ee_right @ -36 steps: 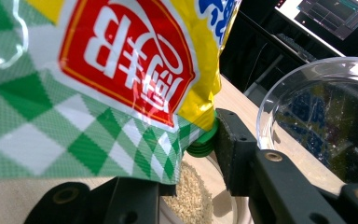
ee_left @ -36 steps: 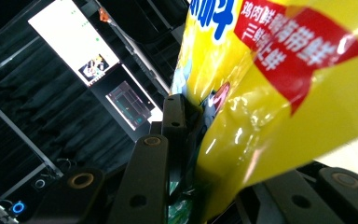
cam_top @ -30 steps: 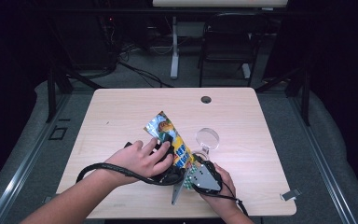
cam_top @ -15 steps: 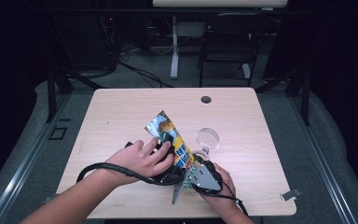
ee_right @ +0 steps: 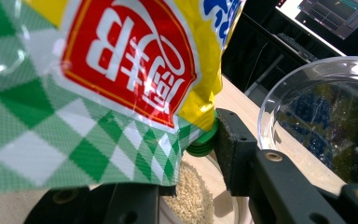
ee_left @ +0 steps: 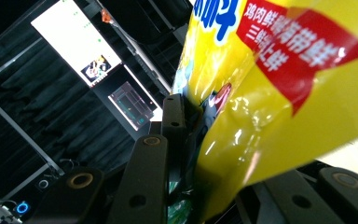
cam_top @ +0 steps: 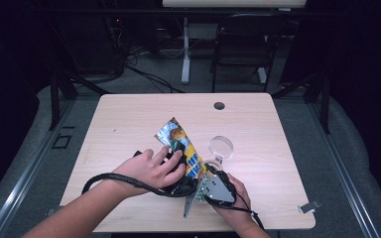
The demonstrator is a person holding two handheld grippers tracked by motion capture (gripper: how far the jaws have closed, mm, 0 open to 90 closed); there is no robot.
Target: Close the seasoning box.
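A yellow seasoning bag (cam_top: pixel 181 145) with red labels stands tilted over the table's front middle. My left gripper (cam_top: pixel 177 159), under the left hand, is shut on the bag (ee_left: pixel 261 102); its one dark finger (ee_left: pixel 172 122) presses the foil, and the other is hidden behind it. My right gripper (cam_top: pixel 209 187) is shut on the bag's green-checked lower end (ee_right: pixel 98 140). Its right pad (ee_right: pixel 228 147) lies against the bag's green cap (ee_right: pixel 200 140), and its left jaw is hidden under the bag. Pale granules (ee_right: pixel 191 198) lie in a dish below the cap.
A clear round glass bowl (cam_top: pixel 221 147) stands just right of the bag, close to the right gripper (ee_right: pixel 321 116). The wooden table (cam_top: pixel 129 119) has a round cable hole (cam_top: pixel 219 105) at the back. Black cables trail from both grippers toward the front edge.
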